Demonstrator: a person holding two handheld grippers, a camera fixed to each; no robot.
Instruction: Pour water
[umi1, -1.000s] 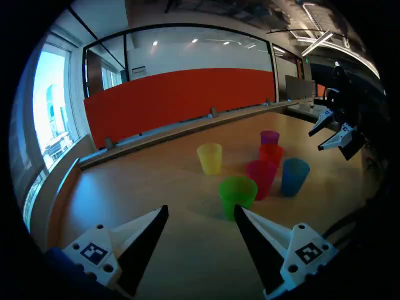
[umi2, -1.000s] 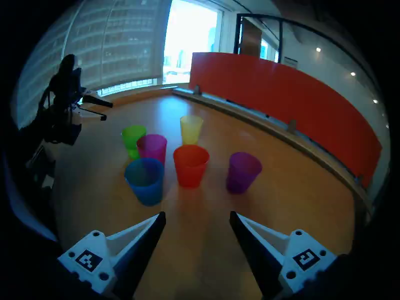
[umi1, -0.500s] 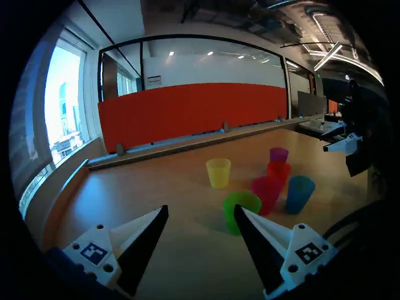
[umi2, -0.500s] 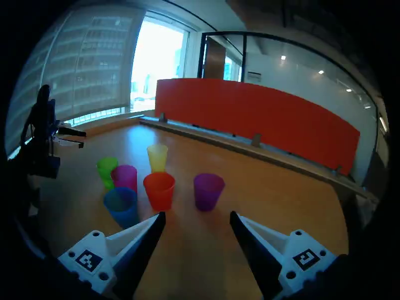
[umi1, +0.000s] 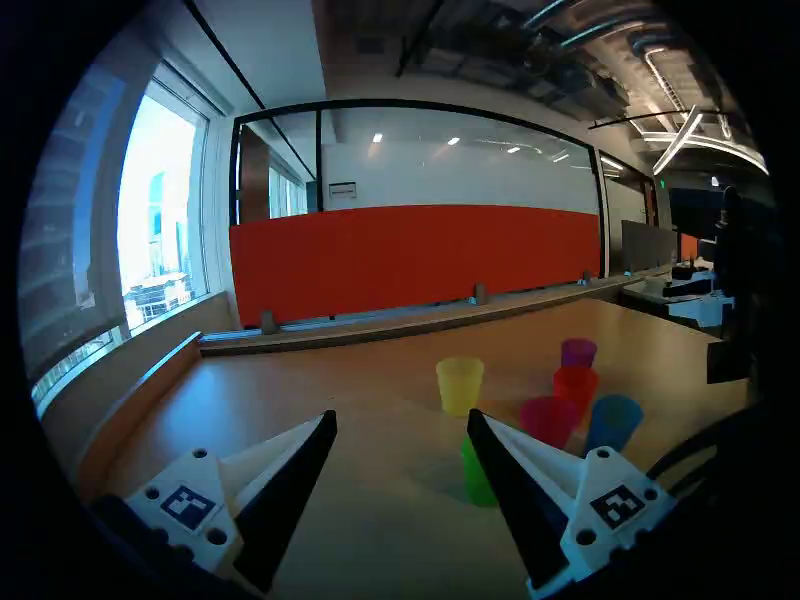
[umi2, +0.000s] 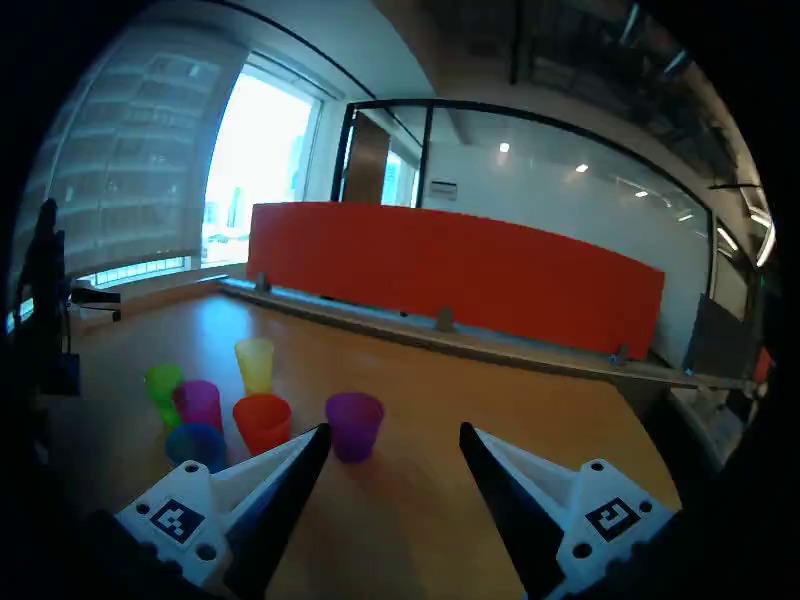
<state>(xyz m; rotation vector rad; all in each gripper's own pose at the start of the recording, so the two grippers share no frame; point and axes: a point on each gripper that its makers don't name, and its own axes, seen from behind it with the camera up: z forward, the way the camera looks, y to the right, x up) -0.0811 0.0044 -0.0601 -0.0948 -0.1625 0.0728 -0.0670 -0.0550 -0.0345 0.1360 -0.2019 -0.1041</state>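
Wooden table (umi1: 330, 385) runs to a red partition (umi1: 420, 255), and a bright window (umi1: 160, 235) is far left of the left gripper (umi1: 400, 415). It and the right gripper (umi2: 394, 428) both gape, empty (nothing between the fingers). Six cups (umi1: 460, 385) stand ahead, right of the left gripper and mostly left of the right gripper.

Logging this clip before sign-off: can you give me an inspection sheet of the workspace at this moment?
Surface: wooden table, glossy.
Job's things: six upright cups in a cluster: yellow cup, green cup, pink cup, red cup, blue cup, purple cup; contents cannot be told.
Clutter: nothing seen.
Grippers: left tongs and right tongs both open, holding nothing, short of the cups.
Cables: what looks like a dark cable curving at the left gripper view's lower right.
Surroundings: orange partition, window.
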